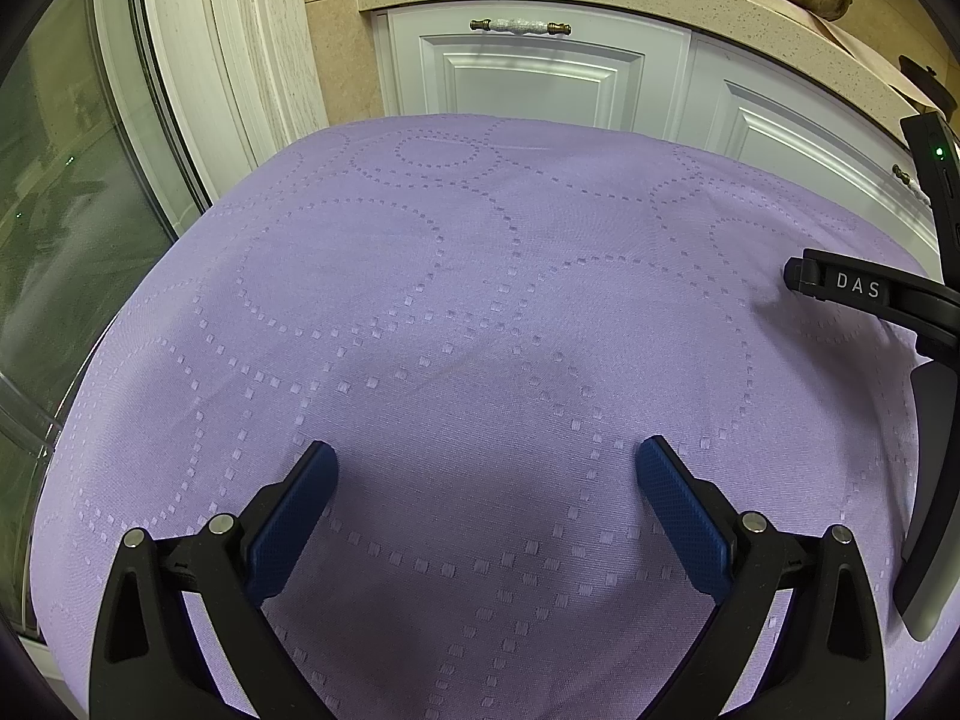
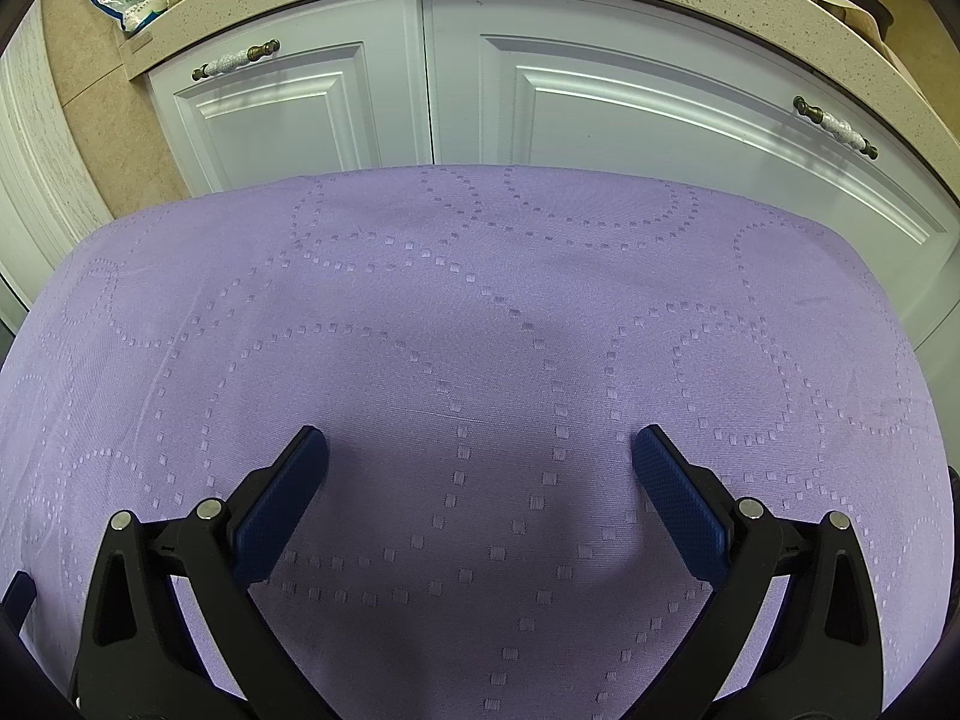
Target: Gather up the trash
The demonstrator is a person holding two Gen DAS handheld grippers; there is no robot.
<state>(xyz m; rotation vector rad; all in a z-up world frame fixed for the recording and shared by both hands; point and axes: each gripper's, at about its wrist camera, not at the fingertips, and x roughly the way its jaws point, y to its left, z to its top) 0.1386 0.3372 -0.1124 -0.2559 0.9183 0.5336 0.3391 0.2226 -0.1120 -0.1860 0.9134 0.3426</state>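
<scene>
Two claws hang spread and empty over the purple tablecloth [image 1: 456,300]: left claw [image 1: 487,468], right claw [image 2: 479,456]. No trash shows in either view, so its place is unknown. Reaching blind, I judge, risks snagging the cloth or knocking the claws together.

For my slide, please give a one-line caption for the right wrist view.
Right gripper, jaws open, over a bare purple tablecloth before white cabinet doors.

No trash shows in either view; only the lilac, dotted-ring-patterned cloth [image 1: 480,300] covering the desk shows
</scene>
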